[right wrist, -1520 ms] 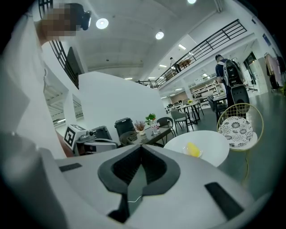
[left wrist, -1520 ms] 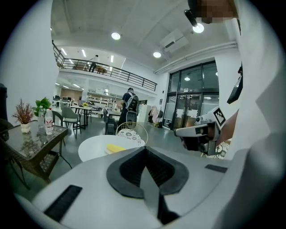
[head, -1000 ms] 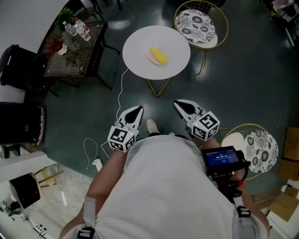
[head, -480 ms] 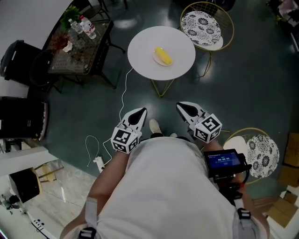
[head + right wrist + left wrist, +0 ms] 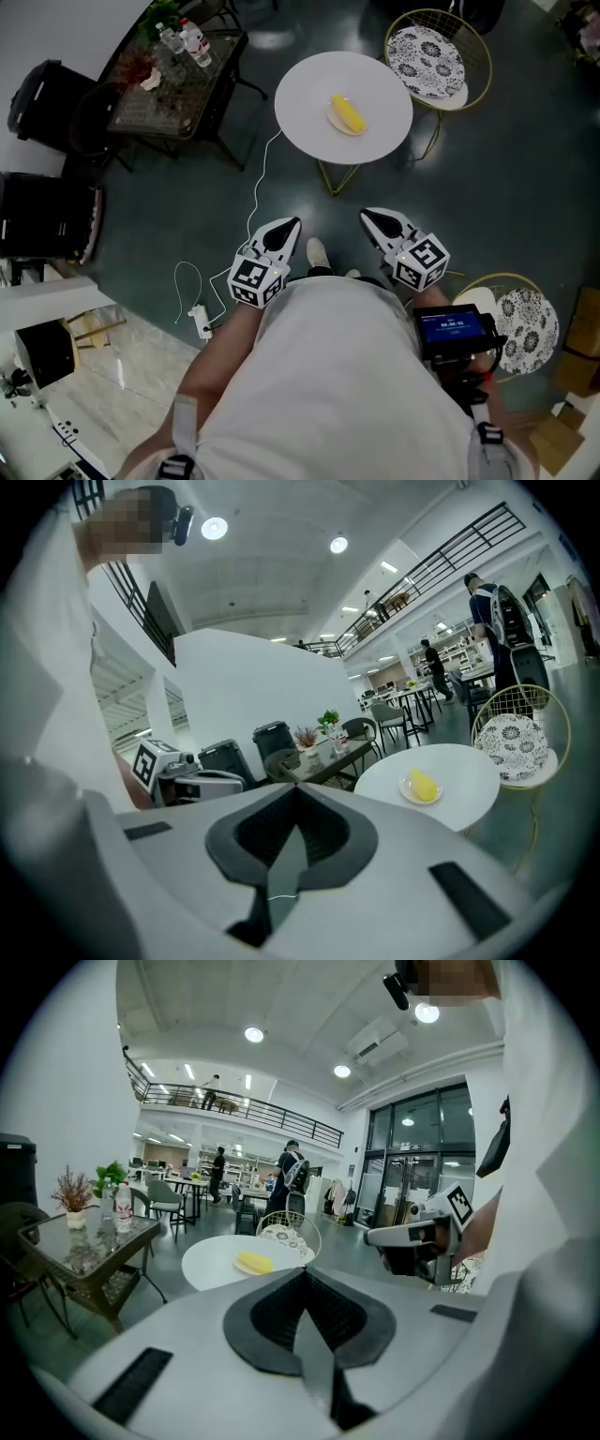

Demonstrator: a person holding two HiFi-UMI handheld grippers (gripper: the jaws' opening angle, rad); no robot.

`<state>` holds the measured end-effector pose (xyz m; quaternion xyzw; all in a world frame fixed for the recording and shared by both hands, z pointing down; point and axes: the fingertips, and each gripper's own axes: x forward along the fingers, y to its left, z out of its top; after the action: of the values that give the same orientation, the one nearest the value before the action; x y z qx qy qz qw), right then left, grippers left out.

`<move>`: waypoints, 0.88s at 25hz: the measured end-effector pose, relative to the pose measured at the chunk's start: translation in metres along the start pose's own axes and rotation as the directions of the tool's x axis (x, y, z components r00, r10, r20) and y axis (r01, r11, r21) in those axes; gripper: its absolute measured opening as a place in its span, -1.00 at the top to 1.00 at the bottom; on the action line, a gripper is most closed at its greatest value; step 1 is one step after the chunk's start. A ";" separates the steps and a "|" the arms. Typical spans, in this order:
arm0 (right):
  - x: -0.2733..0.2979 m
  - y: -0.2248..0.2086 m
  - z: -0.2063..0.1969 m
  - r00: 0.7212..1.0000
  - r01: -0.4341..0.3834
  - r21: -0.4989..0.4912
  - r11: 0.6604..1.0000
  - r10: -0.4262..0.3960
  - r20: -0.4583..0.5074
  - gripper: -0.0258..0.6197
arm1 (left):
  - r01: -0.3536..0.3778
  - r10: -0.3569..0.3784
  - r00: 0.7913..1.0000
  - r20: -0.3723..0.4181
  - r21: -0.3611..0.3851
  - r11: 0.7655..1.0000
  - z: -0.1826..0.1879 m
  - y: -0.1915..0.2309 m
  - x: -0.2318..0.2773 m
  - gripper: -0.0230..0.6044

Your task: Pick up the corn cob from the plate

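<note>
target: yellow corn cob [image 5: 348, 113] seen on small pale plate [image 5: 334, 120], round white bench [image 5: 305, 103], well ahead | long axis diagonal | left tongs [image 5: 286, 225], right tongs [image 5: 370, 217] closed, empty | right judged nearer

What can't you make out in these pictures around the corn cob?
Corn cob kernels: too small, every view.
Plate beneath the cob: covered by it, head view.
Bottles labels: too small, head view.
Lower-right chair: partly behind the person's screen device, head view.
</note>
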<state>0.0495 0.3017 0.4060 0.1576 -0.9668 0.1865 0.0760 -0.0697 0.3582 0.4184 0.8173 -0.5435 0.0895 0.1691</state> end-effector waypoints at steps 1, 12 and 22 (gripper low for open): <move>0.003 0.000 0.000 1.000 -0.001 0.001 1.000 0.001 -0.004 0.90 | -0.001 0.001 1.000 -0.001 -0.003 1.000 0.000 0.003 0.000 0.90; 0.063 -0.039 0.013 1.000 0.006 0.014 1.000 -0.006 -0.024 0.90 | 0.010 -0.010 1.000 -0.022 -0.017 1.000 0.009 0.066 0.035 0.90; 0.105 -0.076 0.038 0.997 0.076 0.002 0.997 -0.076 -0.029 0.90 | 0.065 -0.065 0.998 -0.014 -0.012 0.998 0.031 0.120 0.070 0.90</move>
<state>-0.0273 0.1912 0.4186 0.1916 -0.9586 0.1870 0.0966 -0.1536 0.2439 0.4339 0.8329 -0.5161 0.0866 0.1802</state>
